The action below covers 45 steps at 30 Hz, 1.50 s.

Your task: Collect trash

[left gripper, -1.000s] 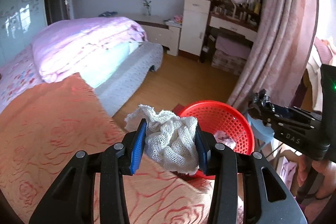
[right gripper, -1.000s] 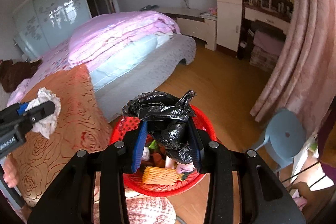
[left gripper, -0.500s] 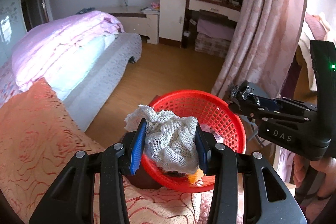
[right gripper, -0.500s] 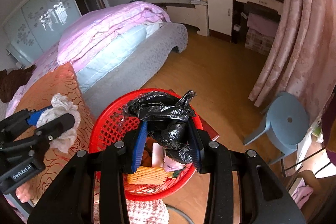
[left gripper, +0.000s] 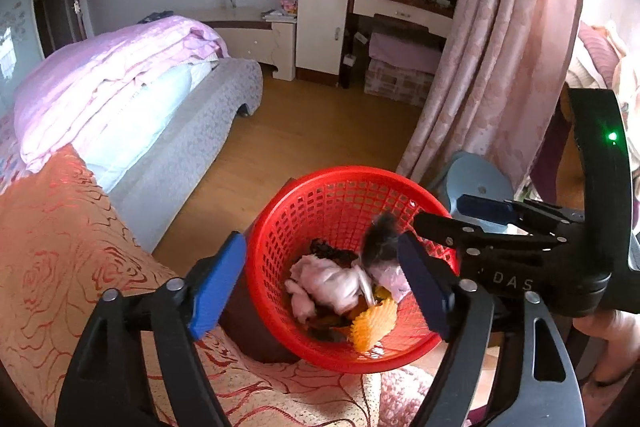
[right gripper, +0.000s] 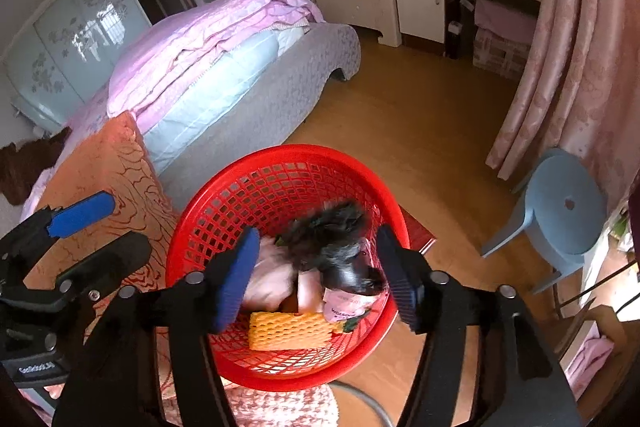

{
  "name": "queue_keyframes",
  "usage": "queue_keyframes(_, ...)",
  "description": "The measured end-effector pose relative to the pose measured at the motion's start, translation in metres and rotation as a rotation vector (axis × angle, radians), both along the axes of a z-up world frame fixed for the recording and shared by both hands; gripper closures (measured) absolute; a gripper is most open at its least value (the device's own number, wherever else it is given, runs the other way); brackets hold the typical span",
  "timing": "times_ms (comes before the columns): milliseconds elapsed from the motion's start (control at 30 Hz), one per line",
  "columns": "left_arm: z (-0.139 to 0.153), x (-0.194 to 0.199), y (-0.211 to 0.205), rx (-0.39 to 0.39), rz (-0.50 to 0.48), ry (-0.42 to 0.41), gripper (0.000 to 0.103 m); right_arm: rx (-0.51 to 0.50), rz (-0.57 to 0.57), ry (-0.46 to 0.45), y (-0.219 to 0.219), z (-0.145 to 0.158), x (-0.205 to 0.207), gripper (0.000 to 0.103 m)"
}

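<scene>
A red mesh basket [left gripper: 344,203] [right gripper: 280,167] stands on the floor by the bed. Both grippers hang open over it. My left gripper [left gripper: 320,283] is empty; the white net rag [left gripper: 324,283] lies in the basket among other trash. My right gripper [right gripper: 318,275] is open; the black plastic bag [right gripper: 332,243], blurred, is falling between its fingers into the basket. The bag also shows in the left wrist view [left gripper: 380,239]. An orange foam net [right gripper: 288,331] lies at the basket's near side.
An orange patterned cushion [left gripper: 60,247] lies left of the basket. The bed [right gripper: 224,67] stretches behind it. A light blue plastic stool [right gripper: 560,219] stands to the right, by the pink curtain [left gripper: 492,47]. Wooden floor lies beyond the basket.
Both grippers have opened over the basket. The white net rag has dropped in from the left gripper, and the black bag has left the right gripper and is falling.
</scene>
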<state>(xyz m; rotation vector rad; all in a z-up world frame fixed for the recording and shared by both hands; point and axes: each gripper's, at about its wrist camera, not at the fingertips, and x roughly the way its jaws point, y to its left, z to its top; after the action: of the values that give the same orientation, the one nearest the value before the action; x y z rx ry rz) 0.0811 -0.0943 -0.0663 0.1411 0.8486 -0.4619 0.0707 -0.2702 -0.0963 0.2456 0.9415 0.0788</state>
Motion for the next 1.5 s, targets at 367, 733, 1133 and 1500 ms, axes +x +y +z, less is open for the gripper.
queue_keyframes(367,0.015,-0.008,0.01,0.024,0.056,-0.061,0.022,-0.006,-0.011,-0.02,0.001,0.004,-0.005,0.027)
queue_keyframes(733,0.03,-0.022,0.033,0.041,0.137,-0.125,0.021,-0.099,-0.009,-0.101,0.014,0.014,-0.018,0.009)
queue_keyframes(1133,0.054,-0.051,0.066,0.043,0.243,-0.194,0.017,-0.169,0.035,-0.198,0.047,0.051,-0.05,0.007)
queue_keyframes(1500,0.065,-0.078,0.087,0.025,0.301,-0.213,0.013,-0.178,-0.008,-0.27,0.063,0.064,-0.095,0.007)
